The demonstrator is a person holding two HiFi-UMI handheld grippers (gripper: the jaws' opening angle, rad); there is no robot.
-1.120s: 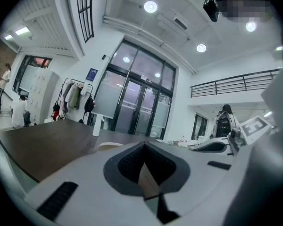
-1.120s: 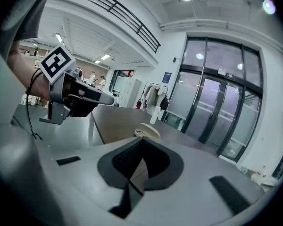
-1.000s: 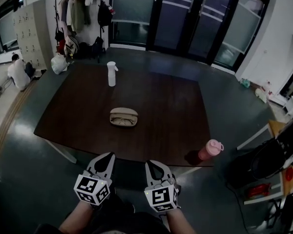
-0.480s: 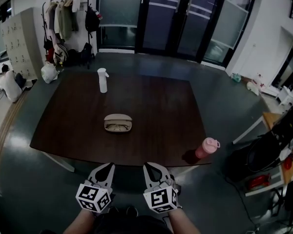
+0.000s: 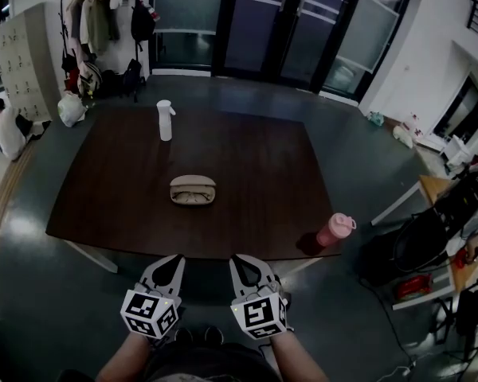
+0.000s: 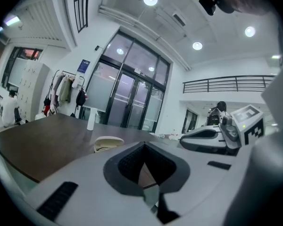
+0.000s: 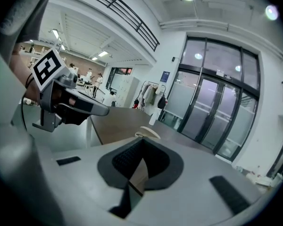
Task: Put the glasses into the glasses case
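A beige glasses case lies open in the middle of the dark wooden table; thin dark glasses seem to rest in it, too small to be sure. The case also shows low in the left gripper view, and its lid peeks over the jaws in the right gripper view. My left gripper and right gripper hang side by side off the table's near edge, well short of the case. Both are shut and hold nothing. From their own cameras, the left gripper and right gripper show jaws met at the tips.
A white spray bottle stands at the table's far left. A pink bottle stands on the near right corner. A coat rack and a seated person are at the far left; bags and furniture crowd the right.
The head view has drifted, so the table and case sit slightly further left and higher in the frame. Both grippers stay shut, low by the table's near edge.
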